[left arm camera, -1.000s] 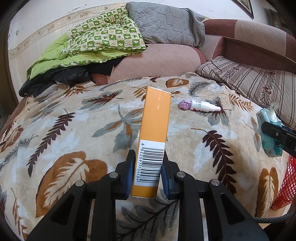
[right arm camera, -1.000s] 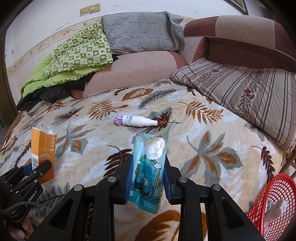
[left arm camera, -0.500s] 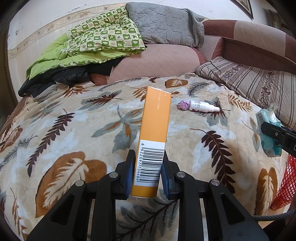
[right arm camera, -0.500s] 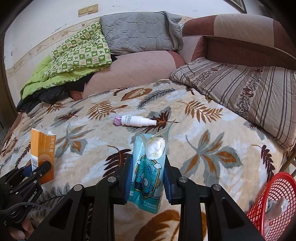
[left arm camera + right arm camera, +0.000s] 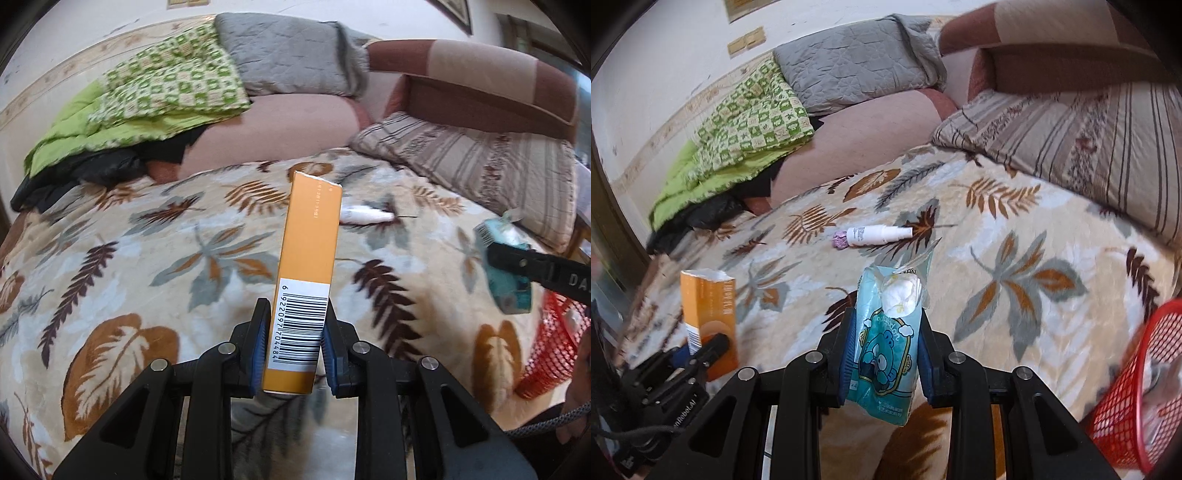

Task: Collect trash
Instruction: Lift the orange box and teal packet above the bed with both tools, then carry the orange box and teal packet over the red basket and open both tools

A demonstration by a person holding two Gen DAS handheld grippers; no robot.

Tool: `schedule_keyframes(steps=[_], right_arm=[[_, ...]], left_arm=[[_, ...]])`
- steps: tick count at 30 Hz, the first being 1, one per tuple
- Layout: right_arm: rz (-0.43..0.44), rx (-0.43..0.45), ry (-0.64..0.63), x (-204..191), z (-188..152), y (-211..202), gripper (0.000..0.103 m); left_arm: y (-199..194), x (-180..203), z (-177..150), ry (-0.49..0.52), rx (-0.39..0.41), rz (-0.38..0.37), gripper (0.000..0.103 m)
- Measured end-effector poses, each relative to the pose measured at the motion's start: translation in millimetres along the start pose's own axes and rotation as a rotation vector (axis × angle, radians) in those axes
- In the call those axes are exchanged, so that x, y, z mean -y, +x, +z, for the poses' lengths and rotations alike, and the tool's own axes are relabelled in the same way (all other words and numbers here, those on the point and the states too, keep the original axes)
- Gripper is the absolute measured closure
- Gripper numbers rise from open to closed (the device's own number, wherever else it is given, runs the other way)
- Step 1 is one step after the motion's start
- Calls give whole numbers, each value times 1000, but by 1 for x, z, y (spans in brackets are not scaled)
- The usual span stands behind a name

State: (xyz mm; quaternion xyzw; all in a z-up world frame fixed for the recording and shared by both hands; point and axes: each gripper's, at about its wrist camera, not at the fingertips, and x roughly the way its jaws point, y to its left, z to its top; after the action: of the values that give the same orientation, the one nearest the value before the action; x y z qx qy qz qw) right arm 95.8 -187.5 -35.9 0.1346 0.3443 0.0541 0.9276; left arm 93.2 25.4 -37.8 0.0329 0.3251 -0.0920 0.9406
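Orange box [image 5: 308,258], teal wipes pack [image 5: 886,343], red basket [image 5: 1126,398], leaf-patterned blanket [image 5: 147,258]

The left gripper [image 5: 293,345] is closed, both blue pads pressing the sides of an upright orange box [image 5: 306,280]. The right gripper [image 5: 886,354] is closed on a teal wipes pack [image 5: 886,350], held level beside it.

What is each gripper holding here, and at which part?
The left gripper clamps the orange box at its barcode end. The right gripper clamps the teal wipes pack across its lower half.
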Motion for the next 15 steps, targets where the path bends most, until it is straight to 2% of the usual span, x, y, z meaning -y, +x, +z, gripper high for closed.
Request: schedule_keyframes(steps=[3, 15], right_arm=[[18, -8, 43, 8, -2, -8, 71], [39, 71, 153, 55, 9, -72, 70]], left_arm=[[-7, 10, 4, 13, -2, -62, 78], [-37, 43, 22, 76, 4, -168, 78]])
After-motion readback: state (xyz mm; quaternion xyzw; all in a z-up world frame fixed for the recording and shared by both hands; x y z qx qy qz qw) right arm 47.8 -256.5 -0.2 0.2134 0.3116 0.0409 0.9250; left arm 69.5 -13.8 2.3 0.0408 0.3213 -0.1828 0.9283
